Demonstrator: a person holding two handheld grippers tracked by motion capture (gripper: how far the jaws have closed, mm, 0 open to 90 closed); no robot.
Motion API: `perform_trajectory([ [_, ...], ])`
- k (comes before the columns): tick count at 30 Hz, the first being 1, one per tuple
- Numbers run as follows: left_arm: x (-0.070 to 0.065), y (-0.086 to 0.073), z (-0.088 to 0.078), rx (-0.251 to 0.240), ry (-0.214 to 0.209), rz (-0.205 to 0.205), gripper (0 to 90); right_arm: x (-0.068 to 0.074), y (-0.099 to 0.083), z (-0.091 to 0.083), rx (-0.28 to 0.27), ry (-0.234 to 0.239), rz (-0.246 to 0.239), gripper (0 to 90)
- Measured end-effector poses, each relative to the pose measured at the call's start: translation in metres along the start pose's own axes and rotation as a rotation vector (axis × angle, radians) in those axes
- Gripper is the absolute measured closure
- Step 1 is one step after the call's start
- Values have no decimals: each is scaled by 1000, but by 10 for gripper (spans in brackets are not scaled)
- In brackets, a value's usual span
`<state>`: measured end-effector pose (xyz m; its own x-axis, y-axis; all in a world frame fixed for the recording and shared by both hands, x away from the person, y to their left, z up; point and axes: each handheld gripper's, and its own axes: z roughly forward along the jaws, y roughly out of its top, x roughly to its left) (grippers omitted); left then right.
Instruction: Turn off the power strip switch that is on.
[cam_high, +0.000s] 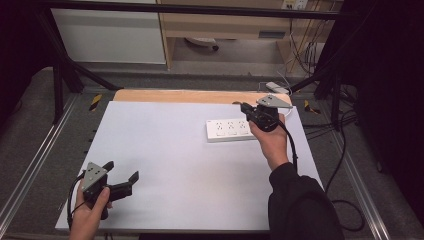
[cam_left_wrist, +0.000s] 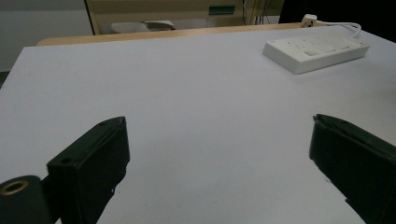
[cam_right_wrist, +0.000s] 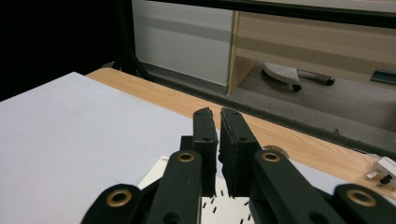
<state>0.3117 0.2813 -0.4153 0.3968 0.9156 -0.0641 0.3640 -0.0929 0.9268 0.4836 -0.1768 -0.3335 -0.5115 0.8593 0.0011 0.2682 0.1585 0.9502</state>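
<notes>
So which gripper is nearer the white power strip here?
Right. The right gripper is over the power strip at its far right end, jaws nearly closed. The left gripper sits open at the table's near-left corner, far from it.

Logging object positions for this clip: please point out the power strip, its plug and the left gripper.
power strip (cam_high: 230, 129): high view, middle of its white top face.
plug (cam_right_wrist: 384, 170): right gripper view, its white body.
left gripper (cam_high: 121, 176): high view, midway between its open fingers.
</notes>
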Motion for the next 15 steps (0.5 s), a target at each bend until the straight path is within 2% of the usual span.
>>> perform_trajectory([
  [4, -1, 0, 1, 2, 2, 17, 50, -1, -1, 5, 5, 6, 12, 892],
  [10, -1, 0, 2, 4, -10, 0, 52, 0, -4, 13, 15, 8, 16, 900],
  [15, -2, 0, 2, 2, -11, 5, 51, 1, -6, 20, 28, 9, 13, 900],
])
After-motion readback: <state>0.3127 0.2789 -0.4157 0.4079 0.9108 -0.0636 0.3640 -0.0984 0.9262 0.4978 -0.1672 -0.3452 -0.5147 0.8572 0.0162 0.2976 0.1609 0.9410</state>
